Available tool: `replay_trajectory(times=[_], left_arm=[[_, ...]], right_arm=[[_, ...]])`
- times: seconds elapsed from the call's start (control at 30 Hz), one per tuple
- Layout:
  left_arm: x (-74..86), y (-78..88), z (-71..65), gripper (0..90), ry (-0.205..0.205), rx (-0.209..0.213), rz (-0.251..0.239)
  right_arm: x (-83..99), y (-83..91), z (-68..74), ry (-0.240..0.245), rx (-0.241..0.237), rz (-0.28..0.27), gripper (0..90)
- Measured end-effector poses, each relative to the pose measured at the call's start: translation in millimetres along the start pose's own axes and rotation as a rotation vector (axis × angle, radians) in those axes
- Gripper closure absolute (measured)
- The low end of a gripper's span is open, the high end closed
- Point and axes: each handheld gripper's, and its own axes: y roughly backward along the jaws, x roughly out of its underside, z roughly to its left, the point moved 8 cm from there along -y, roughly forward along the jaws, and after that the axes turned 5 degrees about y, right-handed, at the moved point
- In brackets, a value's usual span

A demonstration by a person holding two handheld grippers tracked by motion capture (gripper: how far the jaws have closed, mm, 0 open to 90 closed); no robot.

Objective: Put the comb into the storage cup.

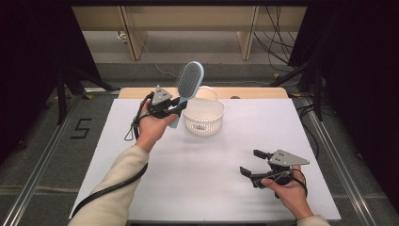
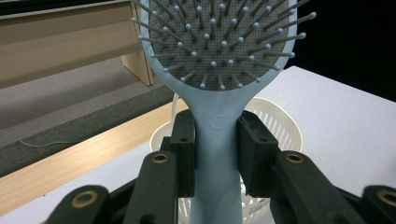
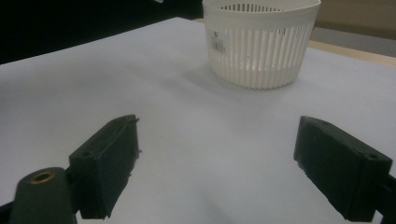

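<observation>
Left gripper view, left claw (image 2: pixel 217 154) pinching hairbrush (image 2: pixel 215 70) handle, brush head upright above basket (image 2: pixel 280 126), right claw (image 3: pixel 219 168) spread.

Both claws are black, the left claw (image 1: pixel 178 109) and the right claw (image 1: pixel 248 167) each topped by a grey three-cornered plate. Brass-coloured rivets stud the jaw arms. Cream sleeves cover both forearms, and a black cable trails from each claw.

Right tongs (image 3: pixel 217 165) wide apart w/ white basket (image 3: pixel 261 42) ahead — on white table (image 3: pixel 116 79).
</observation>
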Motion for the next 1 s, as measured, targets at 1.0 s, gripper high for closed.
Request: replay_trajectory(times=[1.0], left_arm=[[-2.6,-11.5,-4.7,69.6,0.020,-0.009,-0.015]], right_arm=[[0.3,0.0,-0.1,-0.004,-0.001,0.001,14.9]])
